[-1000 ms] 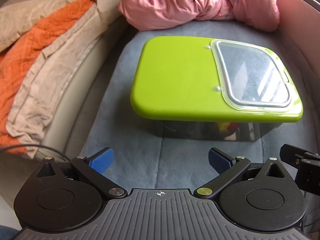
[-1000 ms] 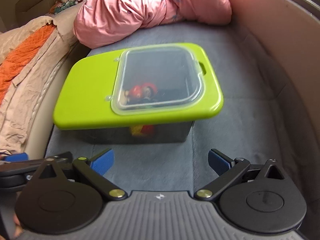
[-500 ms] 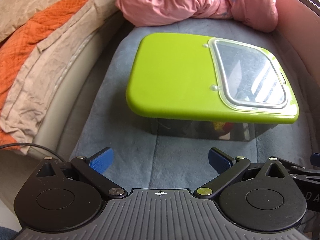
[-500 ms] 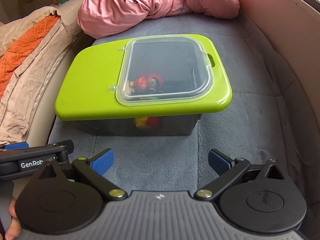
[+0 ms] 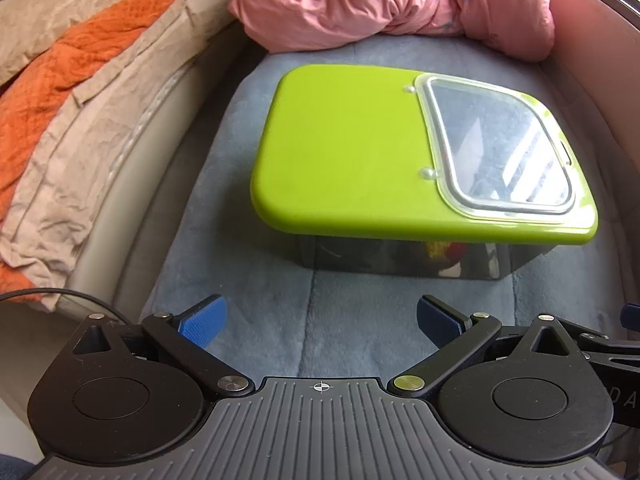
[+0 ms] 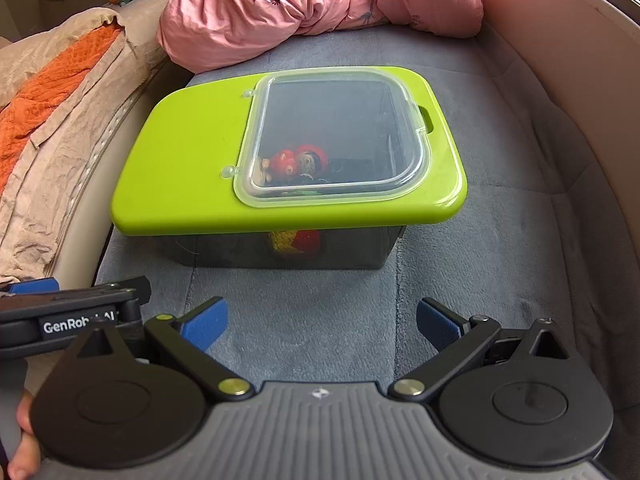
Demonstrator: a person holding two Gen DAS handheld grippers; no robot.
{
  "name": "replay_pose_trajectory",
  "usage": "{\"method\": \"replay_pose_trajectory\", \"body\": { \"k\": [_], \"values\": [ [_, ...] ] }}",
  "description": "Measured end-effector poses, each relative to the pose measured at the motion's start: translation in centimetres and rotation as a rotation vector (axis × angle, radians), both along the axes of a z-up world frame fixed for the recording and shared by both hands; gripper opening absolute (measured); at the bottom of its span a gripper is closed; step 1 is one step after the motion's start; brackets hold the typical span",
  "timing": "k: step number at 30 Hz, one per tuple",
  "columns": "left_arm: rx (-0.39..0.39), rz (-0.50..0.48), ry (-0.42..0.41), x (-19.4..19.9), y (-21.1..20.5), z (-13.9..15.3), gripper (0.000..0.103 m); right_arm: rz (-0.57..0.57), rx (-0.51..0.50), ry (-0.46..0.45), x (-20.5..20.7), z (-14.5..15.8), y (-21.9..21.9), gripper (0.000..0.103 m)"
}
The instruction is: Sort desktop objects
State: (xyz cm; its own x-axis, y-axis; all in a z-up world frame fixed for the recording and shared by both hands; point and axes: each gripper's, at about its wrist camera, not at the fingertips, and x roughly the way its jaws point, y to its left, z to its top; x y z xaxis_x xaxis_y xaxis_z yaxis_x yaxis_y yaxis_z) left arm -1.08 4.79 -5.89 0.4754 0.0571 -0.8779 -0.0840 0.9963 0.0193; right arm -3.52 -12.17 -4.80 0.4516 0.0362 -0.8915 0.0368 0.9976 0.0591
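Note:
A dark see-through storage box with a lime-green lid (image 5: 344,160) stands on a grey-blue plush mat; it also shows in the right wrist view (image 6: 192,160). A clear hatch (image 6: 332,140) in the lid is closed. Through it I see a red toy (image 6: 296,162) inside the box. My left gripper (image 5: 320,322) is open and empty, above the mat in front of the box. My right gripper (image 6: 320,322) is open and empty, also in front of the box. The left gripper's body (image 6: 68,320) shows at the left edge of the right wrist view.
A pink quilt (image 5: 392,0) is bunched behind the box. An orange and beige cloth (image 5: 80,92) lies over the padded rim on the left. A beige padded wall (image 6: 568,80) curves along the right. The mat (image 6: 480,264) shows around the box.
Both grippers have pulled back a little and risen, so the box sits farther off and lower in view. The jaws have stayed open.

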Motion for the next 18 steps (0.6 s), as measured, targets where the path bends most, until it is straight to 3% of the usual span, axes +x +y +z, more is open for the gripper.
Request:
{"method": "replay_pose_trajectory", "body": {
  "k": [18],
  "values": [
    [0.011,-0.016,-0.001,0.19,-0.30,0.08,0.103,0.000,0.007,0.014,-0.01,-0.21,0.00,0.101]
  ]
}}
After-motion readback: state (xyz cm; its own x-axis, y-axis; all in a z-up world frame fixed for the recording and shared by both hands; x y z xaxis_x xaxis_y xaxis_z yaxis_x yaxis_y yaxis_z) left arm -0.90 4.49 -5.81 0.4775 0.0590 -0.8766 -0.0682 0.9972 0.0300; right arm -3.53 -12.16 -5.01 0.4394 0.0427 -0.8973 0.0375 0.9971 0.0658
